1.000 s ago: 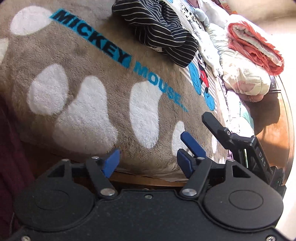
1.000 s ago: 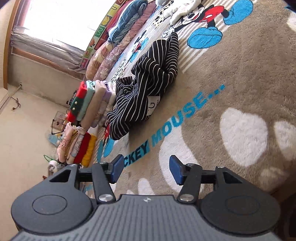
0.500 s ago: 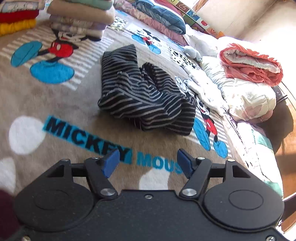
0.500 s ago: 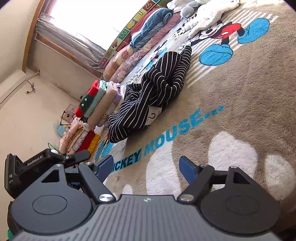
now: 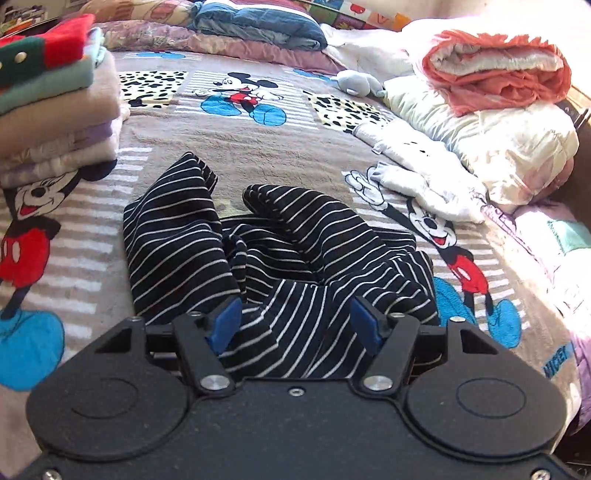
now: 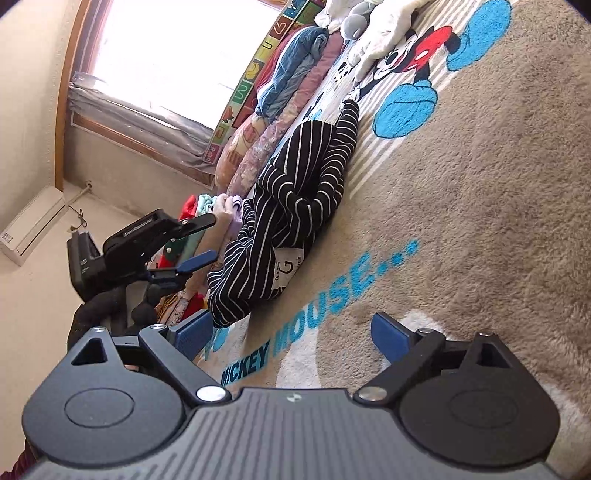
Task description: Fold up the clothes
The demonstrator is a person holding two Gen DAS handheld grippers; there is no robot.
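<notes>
A crumpled black garment with thin white stripes (image 5: pixel 266 258) lies in a heap on the Mickey Mouse blanket (image 5: pixel 258 147). My left gripper (image 5: pixel 295 325) is open right at its near edge, the striped cloth showing between the blue pads without being pinched. In the right wrist view the same garment (image 6: pixel 295 206) lies ahead with a white label facing me. My right gripper (image 6: pixel 291 336) is open over the blanket (image 6: pixel 480 184), short of the garment. The left gripper (image 6: pixel 195 240) shows there too, open beside the heap.
A stack of folded clothes (image 5: pixel 55 103) stands at the left. Pillows and an orange blanket (image 5: pixel 498 66) pile up at the right, with a white garment (image 5: pixel 424 177) beside them. Rolled bedding (image 5: pixel 258 26) lines the far edge under a window (image 6: pixel 177 55).
My left gripper swung up from the blanket's edge and moved in to the striped garment. My right gripper opened wider and came closer to the heap.
</notes>
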